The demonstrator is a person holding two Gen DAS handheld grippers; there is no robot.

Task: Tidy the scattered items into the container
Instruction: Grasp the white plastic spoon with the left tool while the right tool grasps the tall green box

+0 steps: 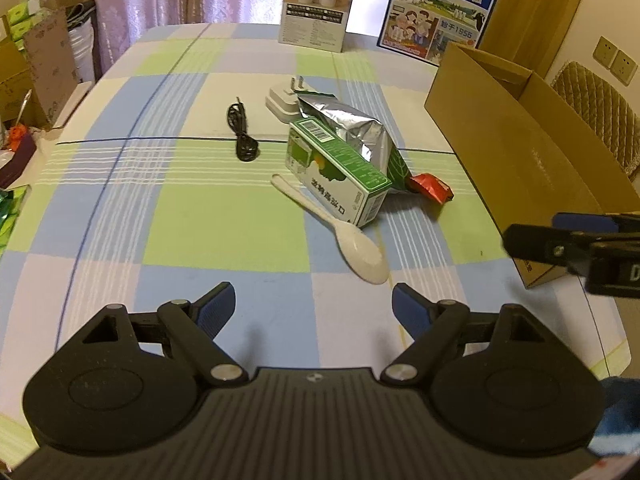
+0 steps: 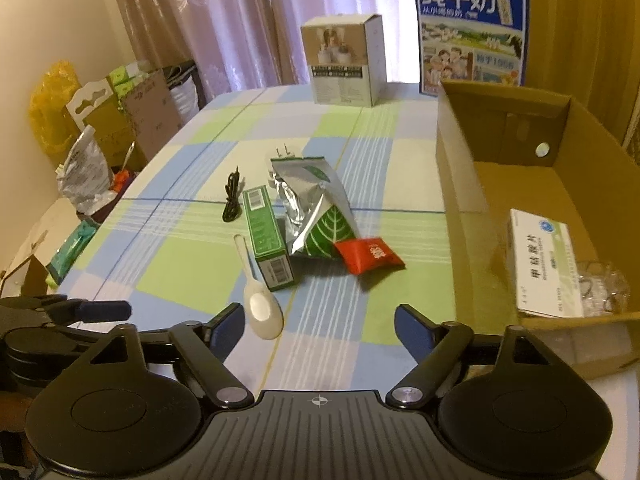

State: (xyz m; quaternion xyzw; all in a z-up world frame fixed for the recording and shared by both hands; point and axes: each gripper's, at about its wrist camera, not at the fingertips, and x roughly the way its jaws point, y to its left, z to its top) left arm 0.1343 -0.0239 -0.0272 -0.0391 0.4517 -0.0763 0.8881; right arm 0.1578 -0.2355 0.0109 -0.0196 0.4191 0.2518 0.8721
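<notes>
Scattered on the checked tablecloth are a white spoon (image 1: 356, 246) (image 2: 262, 302), a green box (image 1: 336, 170) (image 2: 267, 236), a silver-green foil bag (image 1: 360, 132) (image 2: 316, 208), a red packet (image 1: 431, 187) (image 2: 368, 254), a black cable (image 1: 242, 134) (image 2: 232, 196) and a white plug adapter (image 1: 282, 98) (image 2: 282, 154). The open cardboard box (image 1: 516, 152) (image 2: 460, 184) stands at the right and holds a white medicine box (image 2: 542, 262) and clear plastic (image 2: 600, 288). My left gripper (image 1: 312, 306) is open and empty, just short of the spoon. My right gripper (image 2: 318, 326) is open and empty, with the spoon's bowl by its left finger.
A white product box (image 1: 318, 4) (image 2: 344, 60) and a blue milk poster (image 1: 442, 8) (image 2: 472, 32) stand at the table's far edge. Cartons and bags (image 2: 100, 128) crowd the floor to the left. A padded chair (image 1: 596, 112) stands behind the cardboard box.
</notes>
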